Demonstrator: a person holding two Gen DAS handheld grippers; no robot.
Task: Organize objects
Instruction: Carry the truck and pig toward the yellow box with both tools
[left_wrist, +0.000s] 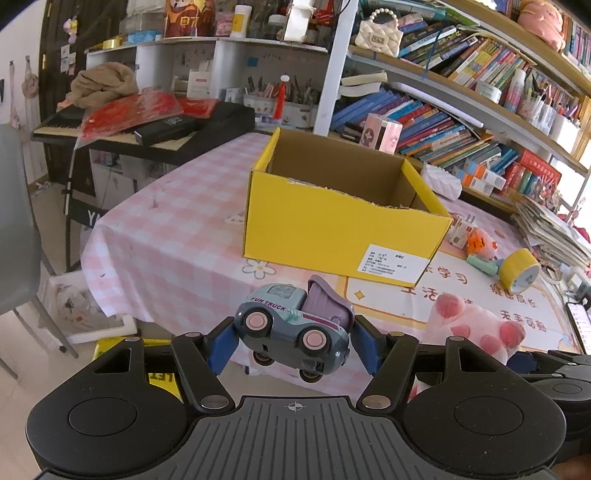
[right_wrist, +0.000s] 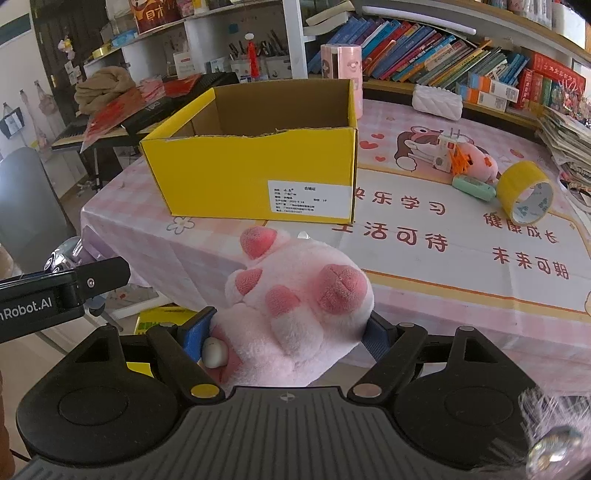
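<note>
My left gripper (left_wrist: 293, 341) is shut on a grey-blue toy truck (left_wrist: 291, 328) with pink wheels and a purple bed, held above the table's near edge. My right gripper (right_wrist: 291, 332) is shut on a pink plush paw (right_wrist: 299, 295); it also shows in the left wrist view (left_wrist: 476, 325). An open yellow cardboard box (left_wrist: 332, 225), empty as far as I can see, stands on the table ahead of both grippers and also shows in the right wrist view (right_wrist: 255, 177).
On the pink checked tablecloth (right_wrist: 443, 258) to the right lie a yellow tape roll (right_wrist: 524, 192), a mint green object (right_wrist: 474, 186) and a small pink plush (right_wrist: 476, 158). Bookshelves line the back; a keyboard (left_wrist: 147, 129) stands left.
</note>
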